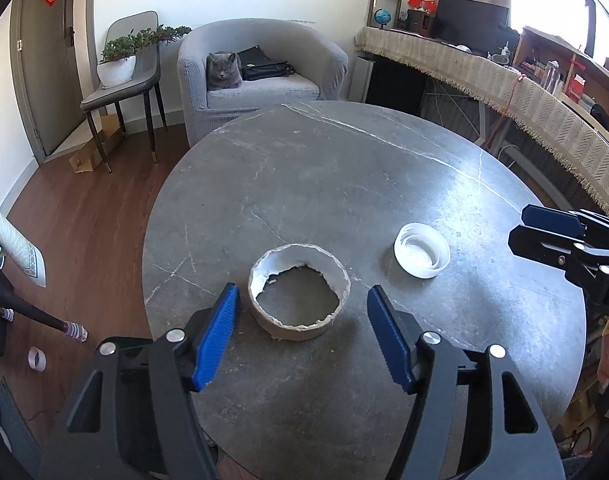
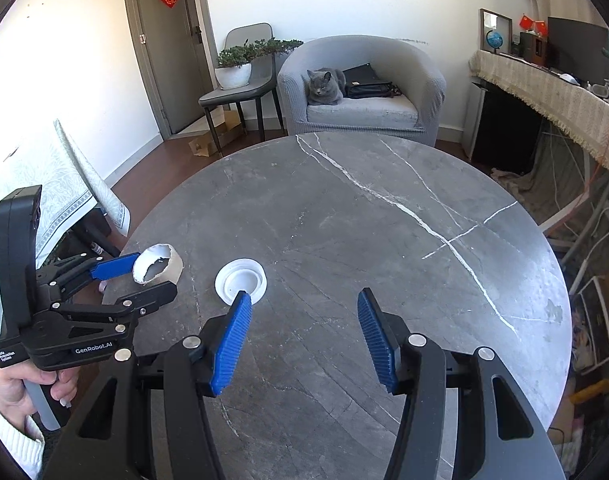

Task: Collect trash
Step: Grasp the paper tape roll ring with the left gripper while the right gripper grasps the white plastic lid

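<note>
Trash on the round grey marble table (image 1: 304, 168) comes to 2 pieces: a torn cardboard tape ring (image 1: 298, 291) and a shallow white plastic lid (image 1: 421, 250).

Farthest left, on the wooden floor beside the table, a small pale ring (image 1: 37, 359) lies near a chair leg; it may be another tape roll, though it is too small to tell.

Next, the left gripper (image 1: 302, 336) hovers low over the table with its 2 blue pads spread wide. The tape ring sits on the table just ahead of the fingertips, roughly centred in the gap but not between the pads and touching neither. The ring is hollow and open at both ends, so bare tabletop shows through it; ragged white paper clings to its inner wall. In the right wrist view the same ring (image 2: 157, 264) lies just beyond the left gripper (image 2: 144, 276), close to the table's left edge.

To the right of the ring, apart from it, the lid rests with its rim up and nothing inside it. The right wrist view shows the lid (image 2: 240, 280) just in front of the left pad of the right gripper (image 2: 304, 334), whose tip overlaps its near rim in the picture. That gripper's fingers are also spread wide, holding nothing, with only bare table between them.

Behind the table a grey cat (image 2: 323, 86) lies on a grey armchair (image 2: 360, 88) next to a black bag (image 2: 366, 80).
</note>
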Action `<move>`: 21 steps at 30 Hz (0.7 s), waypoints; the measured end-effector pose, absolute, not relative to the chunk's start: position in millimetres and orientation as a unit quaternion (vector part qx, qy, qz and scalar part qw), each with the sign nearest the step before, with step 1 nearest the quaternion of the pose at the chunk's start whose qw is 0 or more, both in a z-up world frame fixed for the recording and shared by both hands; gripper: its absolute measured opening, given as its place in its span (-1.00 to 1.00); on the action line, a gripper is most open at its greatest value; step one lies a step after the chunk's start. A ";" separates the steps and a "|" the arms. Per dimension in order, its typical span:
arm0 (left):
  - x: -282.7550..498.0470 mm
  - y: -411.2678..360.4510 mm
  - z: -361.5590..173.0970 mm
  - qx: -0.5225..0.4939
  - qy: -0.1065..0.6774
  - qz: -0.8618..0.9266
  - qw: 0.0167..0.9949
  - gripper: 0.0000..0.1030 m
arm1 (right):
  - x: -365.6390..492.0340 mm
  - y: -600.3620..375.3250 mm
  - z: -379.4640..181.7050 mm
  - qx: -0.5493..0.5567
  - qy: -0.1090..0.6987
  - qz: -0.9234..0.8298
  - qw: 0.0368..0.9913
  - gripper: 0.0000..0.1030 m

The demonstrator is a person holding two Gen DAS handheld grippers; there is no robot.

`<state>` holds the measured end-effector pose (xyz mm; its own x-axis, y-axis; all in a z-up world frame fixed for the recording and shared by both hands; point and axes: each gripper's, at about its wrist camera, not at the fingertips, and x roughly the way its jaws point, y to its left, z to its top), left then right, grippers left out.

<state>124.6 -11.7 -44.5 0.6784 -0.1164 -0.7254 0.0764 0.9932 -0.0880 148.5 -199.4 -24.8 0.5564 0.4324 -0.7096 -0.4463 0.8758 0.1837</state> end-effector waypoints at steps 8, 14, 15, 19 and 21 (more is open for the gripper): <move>120.6 -8.2 -37.2 -0.037 0.385 -0.055 0.920 0.00 | 150.1 -189.3 -32.2 -0.015 0.407 0.263 0.875 0.09; 115.6 -4.2 -30.7 -0.036 0.381 -0.060 0.922 0.00 | 153.1 -176.6 -40.2 -0.019 0.417 0.270 0.868 0.09; 114.6 -3.6 -29.8 -0.032 0.380 -0.059 0.923 0.00 | 153.6 -174.1 -41.3 -0.020 0.418 0.271 0.867 0.09; 111.6 -1.4 -26.9 -0.024 0.377 -0.053 0.924 0.01 | 154.6 -162.2 -44.3 -0.027 0.422 0.278 0.863 0.08; 110.7 1.4 -25.6 -0.024 0.377 -0.052 0.924 0.01 | 155.3 -156.3 -45.8 -0.030 0.424 0.280 0.861 0.08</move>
<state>110.7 1.4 -25.6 0.7102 -0.1150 -0.6945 0.0785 0.9933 -0.0842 155.3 -156.3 -45.8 0.4839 0.4571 -0.7463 -0.5081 0.8410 0.1857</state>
